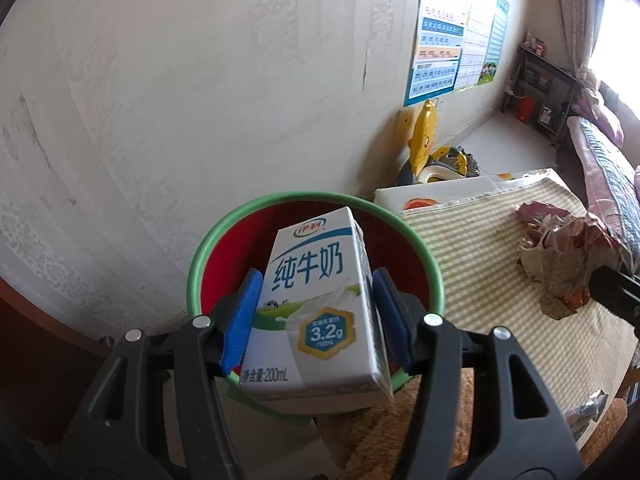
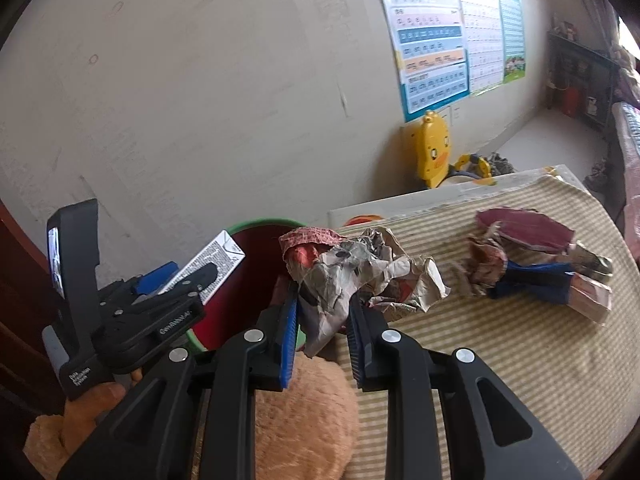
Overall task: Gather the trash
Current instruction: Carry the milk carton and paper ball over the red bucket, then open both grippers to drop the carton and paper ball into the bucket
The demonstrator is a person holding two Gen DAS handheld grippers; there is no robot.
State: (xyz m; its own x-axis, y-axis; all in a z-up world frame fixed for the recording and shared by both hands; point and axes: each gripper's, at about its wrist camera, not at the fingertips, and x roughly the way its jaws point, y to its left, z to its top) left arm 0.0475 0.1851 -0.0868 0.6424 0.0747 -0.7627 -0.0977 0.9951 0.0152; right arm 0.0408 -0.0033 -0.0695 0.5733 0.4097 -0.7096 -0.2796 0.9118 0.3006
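Observation:
My left gripper (image 1: 316, 312) is shut on a white and blue milk carton (image 1: 316, 300) and holds it over the red bin with a green rim (image 1: 432, 264). In the right wrist view the left gripper (image 2: 176, 280) with the carton (image 2: 216, 264) hangs at the bin's (image 2: 256, 236) left side. My right gripper (image 2: 322, 312) is shut on a crumpled newspaper wad (image 2: 360, 268), just right of the bin. Its finger also shows in the left wrist view with the wad (image 1: 560, 256). More crumpled paper trash (image 2: 540, 264) lies on the striped cloth.
A table with a yellow-striped cloth (image 2: 500, 360) fills the right. A brown plush toy (image 2: 304, 412) lies at its near edge. A yellow duck toy (image 2: 434, 152) stands by the wall behind. Posters (image 2: 452, 32) hang on the wall. A shelf (image 1: 540, 80) stands far right.

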